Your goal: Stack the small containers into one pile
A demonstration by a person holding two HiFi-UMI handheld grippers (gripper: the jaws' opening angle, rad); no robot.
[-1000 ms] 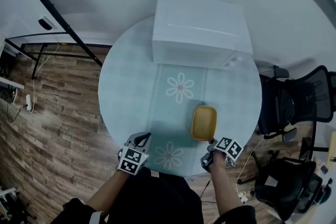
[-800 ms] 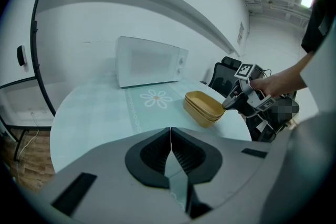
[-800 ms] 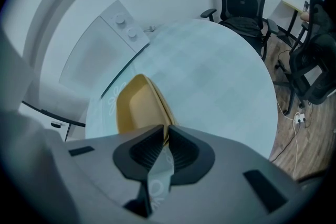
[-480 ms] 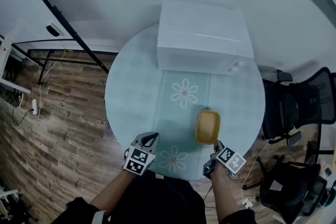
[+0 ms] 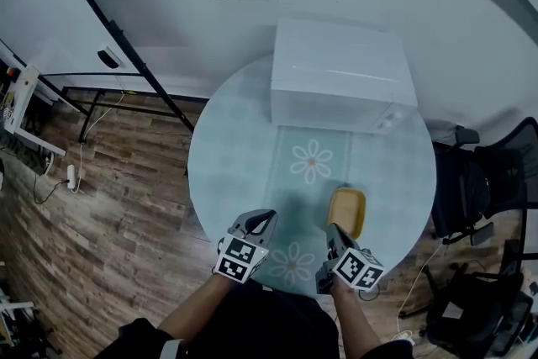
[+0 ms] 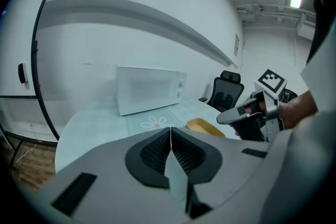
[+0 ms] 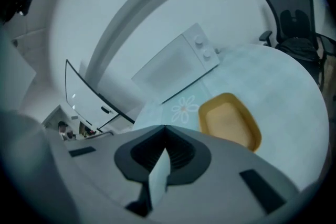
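Observation:
One yellow container (image 5: 347, 212) lies on the round table (image 5: 227, 172), right of the middle, and looks like a single shallow tub. It shows again as the yellow container (image 6: 203, 125) and the yellow container (image 7: 229, 120), empty inside. My left gripper (image 5: 266, 219) hovers at the table's near edge, left of the container, shut on nothing. My right gripper (image 5: 331, 231) is just short of the container's near end, also shut and empty. The right gripper (image 6: 247, 113) also appears in the left gripper view, beside the container.
A white microwave (image 5: 340, 78) stands at the back of the table. The cloth has daisy prints (image 5: 312, 161). Black office chairs (image 5: 496, 181) stand to the right. A black pole (image 5: 126, 55) slants at the left over wooden floor.
The head view has shifted, so the table sits further right and lower. My right gripper has drawn back and left from the container's near end. Both stay shut.

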